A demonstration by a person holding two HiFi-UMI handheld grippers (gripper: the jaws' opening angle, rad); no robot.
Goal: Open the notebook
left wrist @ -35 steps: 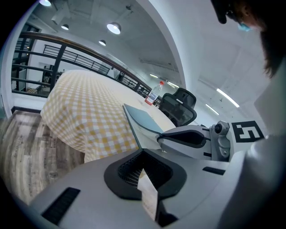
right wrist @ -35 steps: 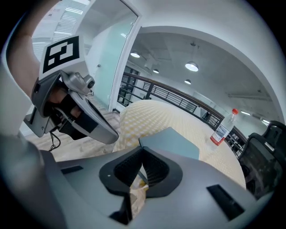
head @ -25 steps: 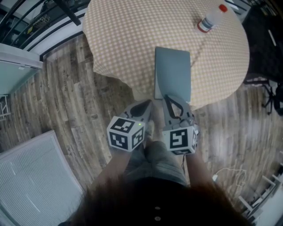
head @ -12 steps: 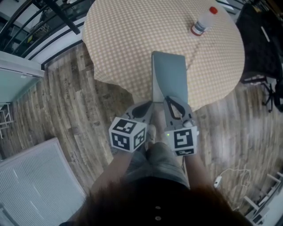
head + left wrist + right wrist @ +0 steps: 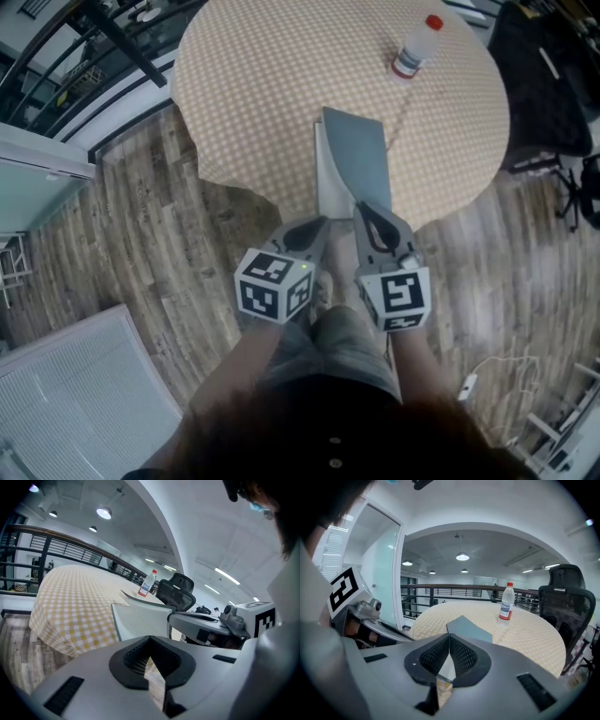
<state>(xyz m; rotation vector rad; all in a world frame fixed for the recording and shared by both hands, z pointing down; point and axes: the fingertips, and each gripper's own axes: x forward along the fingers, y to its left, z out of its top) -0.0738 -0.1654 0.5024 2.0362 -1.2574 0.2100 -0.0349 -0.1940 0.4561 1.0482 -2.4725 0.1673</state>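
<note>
Now jaws of the right gripper (image 5: 362, 206) pinch the notebook (image 5: 354, 155) cover

Office: swivel chair (image 5: 567, 604), ceiling lights (image 5: 462, 556)

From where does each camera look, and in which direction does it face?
Head view: on the person's head, facing steeply down at the table, notebook, left hand-held gripper and right hand-held gripper; legs show.
Left gripper view: on the left hand-held gripper, facing across the table along its shut jaws; upper body shows at right.
Right gripper view: on the right hand-held gripper, facing across the table; upper body shows at left.
Shared: both gripper views show the notebook and bottle.
</note>
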